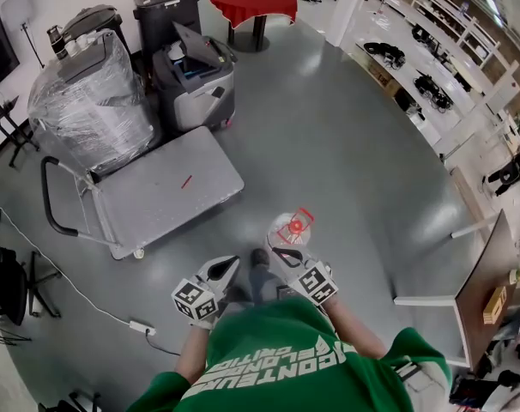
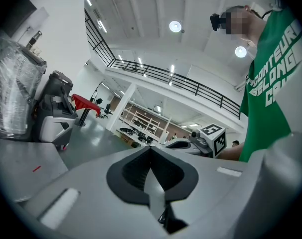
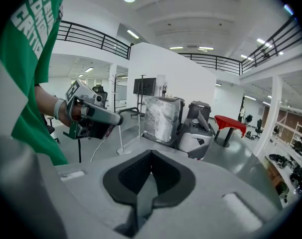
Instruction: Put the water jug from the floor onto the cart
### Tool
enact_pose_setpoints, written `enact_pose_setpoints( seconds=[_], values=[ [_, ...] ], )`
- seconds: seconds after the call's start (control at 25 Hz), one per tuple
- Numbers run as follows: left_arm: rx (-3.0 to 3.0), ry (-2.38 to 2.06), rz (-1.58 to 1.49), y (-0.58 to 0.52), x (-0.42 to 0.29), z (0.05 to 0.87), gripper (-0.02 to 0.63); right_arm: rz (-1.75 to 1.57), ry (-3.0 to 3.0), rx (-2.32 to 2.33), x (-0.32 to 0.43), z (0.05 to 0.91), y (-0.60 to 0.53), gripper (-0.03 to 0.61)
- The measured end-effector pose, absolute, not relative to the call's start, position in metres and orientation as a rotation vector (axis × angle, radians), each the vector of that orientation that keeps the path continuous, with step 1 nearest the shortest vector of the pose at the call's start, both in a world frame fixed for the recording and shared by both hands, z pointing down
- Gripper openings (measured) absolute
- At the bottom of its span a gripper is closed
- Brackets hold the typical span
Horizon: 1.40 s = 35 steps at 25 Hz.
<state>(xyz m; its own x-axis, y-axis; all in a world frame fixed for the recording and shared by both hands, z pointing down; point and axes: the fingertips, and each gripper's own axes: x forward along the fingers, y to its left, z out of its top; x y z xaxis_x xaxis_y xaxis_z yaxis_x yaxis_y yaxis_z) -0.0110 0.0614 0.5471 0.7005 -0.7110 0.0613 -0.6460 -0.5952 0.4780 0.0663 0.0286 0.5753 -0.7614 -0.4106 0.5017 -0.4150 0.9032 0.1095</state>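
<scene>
Fingers of the left gripper (image 1: 226,269) and the right gripper (image 1: 281,254) are held together, with nothing between them.
The cart (image 1: 170,191) is seen left of centre. The water jug (image 1: 294,227) is stood on the floor at lower centre, just ahead of the right gripper and apart from the cart. If it is clamped by its top alone, its weight could probably pull it loose, or it could be caught on the cart's edge.

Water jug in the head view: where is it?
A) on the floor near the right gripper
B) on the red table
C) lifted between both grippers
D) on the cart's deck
A: the water jug stands on the grey floor just ahead of the right gripper, apart from the cart.
</scene>
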Motion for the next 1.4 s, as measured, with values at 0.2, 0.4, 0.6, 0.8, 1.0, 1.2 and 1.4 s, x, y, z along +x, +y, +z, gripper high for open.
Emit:
enact_pose_setpoints(
  seconds=[0.2,0.4,0.6,0.8,1.0,1.2,1.4],
  values=[
    [2.428,-1.064,-0.178,0.050,-0.020,0.546,0.009,0.003,-2.550,0.574,0.053,0.574,0.009,-0.008],
    [2.419,-1.085,-0.161,0.038,-0.030,0.547,0.009,-0.001,-2.562,0.560,0.043,0.575,-0.005,-0.008],
    [2.426,-1.076,-0.151,0.024,-0.031,0.544,0.009,0.024,-2.559,0.562,0.042,0.580,-0.018,-0.008],
    [2.440,-1.036,-0.125,0.015,-0.023,0.543,0.009,0.037,-2.559,0.580,0.043,0.581,-0.031,-0.008],
    [2.442,-1.009,-0.090,0.005,-0.016,0.549,0.009,0.072,-2.556,0.603,0.049,0.588,-0.042,-0.008],
    [2.431,-0.990,-0.070,-0.005,-0.015,0.554,0.009,0.102,-2.550,0.620,0.053,0.594,-0.053,-0.008],
    [2.422,-0.966,-0.050,-0.011,-0.008,0.557,0.009,0.137,-2.540,0.632,0.060,0.600,-0.059,-0.008]
  ],
)
